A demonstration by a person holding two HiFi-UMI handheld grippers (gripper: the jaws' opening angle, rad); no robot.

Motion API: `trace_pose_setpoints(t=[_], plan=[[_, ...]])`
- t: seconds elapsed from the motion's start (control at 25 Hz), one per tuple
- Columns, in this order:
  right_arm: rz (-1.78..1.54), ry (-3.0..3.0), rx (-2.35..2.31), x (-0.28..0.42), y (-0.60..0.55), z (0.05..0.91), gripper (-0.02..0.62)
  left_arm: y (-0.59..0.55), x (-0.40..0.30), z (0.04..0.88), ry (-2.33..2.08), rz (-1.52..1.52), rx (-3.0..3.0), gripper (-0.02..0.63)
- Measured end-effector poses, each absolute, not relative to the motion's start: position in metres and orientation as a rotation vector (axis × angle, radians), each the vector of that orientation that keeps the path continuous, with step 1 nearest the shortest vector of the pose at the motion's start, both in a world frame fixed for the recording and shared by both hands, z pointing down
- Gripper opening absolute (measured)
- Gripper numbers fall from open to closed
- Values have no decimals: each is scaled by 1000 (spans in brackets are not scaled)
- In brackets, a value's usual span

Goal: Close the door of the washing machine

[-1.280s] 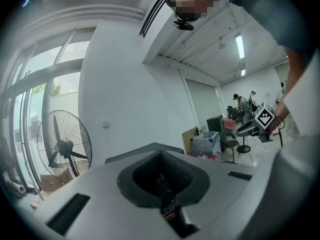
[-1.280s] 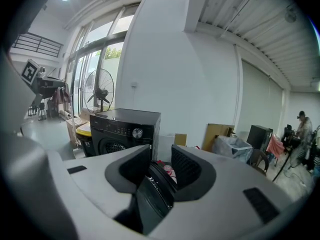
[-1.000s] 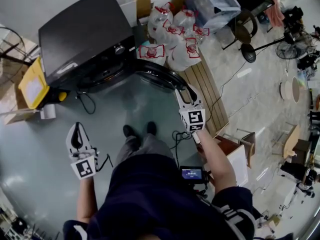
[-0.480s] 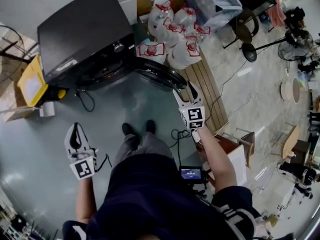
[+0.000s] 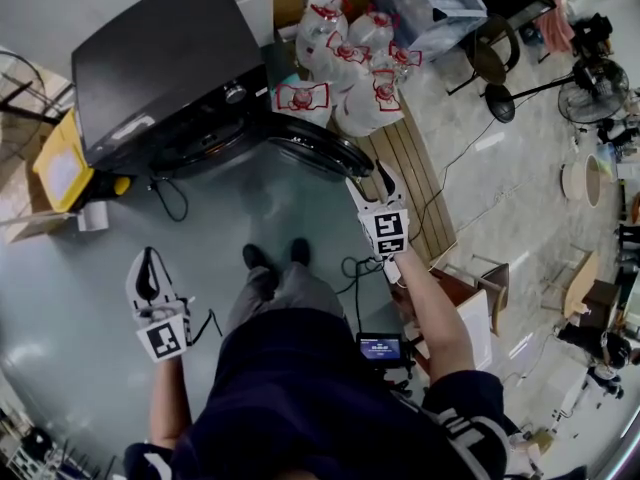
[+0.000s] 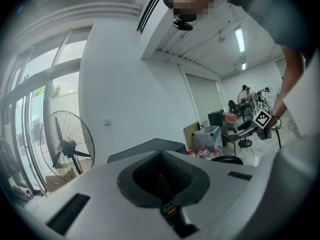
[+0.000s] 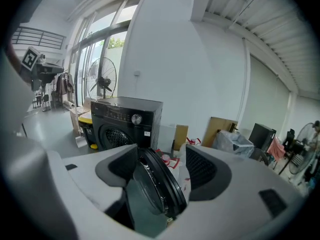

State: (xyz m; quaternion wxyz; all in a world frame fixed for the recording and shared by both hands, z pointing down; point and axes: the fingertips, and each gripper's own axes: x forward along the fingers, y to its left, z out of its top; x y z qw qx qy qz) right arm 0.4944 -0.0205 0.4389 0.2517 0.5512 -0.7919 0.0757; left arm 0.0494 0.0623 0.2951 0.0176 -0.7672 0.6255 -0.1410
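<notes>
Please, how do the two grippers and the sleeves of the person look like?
The left gripper and the right gripper are light grey, with dark padded fingers. Each carries a white cube with black square markers. The sleeves are dark with white print.

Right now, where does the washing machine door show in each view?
Head view: door at upper centre, swung open, just ahead of the right gripper.
Left gripper view: door shows as a small dark arc, right of centre.
Right gripper view: door at low centre, between that gripper's open jaws, which have just been opening.
Shared landmark: the black washing machine.
</notes>
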Motion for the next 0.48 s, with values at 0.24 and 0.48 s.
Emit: trace_pose_setpoints(t=[0.24, 0.48], plan=[[182, -2116, 1452, 510, -31, 470, 314, 58, 49, 303, 1948, -478, -2374, 24], [182, -2095, 1364, 519, -35, 505, 314, 59, 50, 310, 1959, -516, -2363, 25]])
